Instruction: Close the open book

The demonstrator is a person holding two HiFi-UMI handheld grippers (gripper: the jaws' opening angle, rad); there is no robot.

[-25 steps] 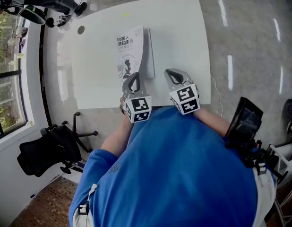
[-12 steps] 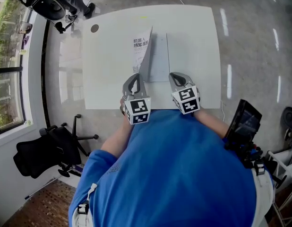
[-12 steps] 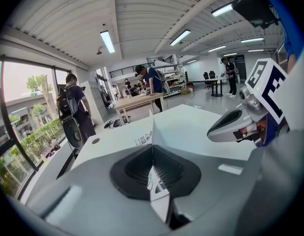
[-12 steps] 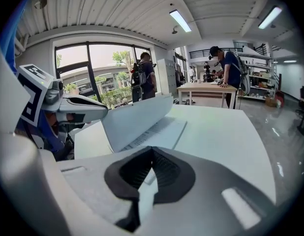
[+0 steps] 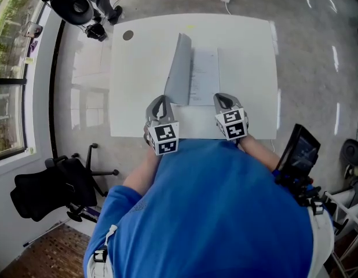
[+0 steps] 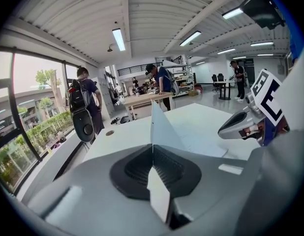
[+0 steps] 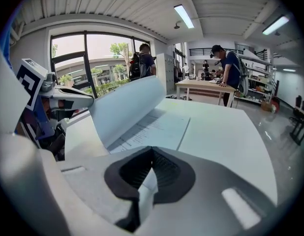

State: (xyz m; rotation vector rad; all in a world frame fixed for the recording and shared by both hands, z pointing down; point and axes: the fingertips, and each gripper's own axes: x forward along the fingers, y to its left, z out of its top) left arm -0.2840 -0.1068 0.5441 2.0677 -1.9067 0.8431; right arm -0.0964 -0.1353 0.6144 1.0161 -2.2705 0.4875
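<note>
1. The thin grey-covered paperback book [image 5: 193,74] lies in the middle of the white rectangular surface [image 5: 248,57]. Its spine runs away from the person.
2. Its grey cover leaf [image 5: 178,68] stands almost upright. A white printed page [image 5: 205,77] lies flat to its right.
3. The left gripper [image 5: 161,103] is at the near-left corner of the raised leaf, with its jaws clenched on nothing. In the left gripper view the leaf [image 6: 162,129] rises edge-on straight ahead of the jaws. I cannot tell whether they touch.
4. The right gripper [image 5: 223,100] sits just short of the page's near edge, with its jaws also pressed together and empty.
5. Judged from this, the left gripper is the nearer one. Closing the book probably calls for a sideways push rightward, across the spine, until the leaf falls onto the page.
</note>
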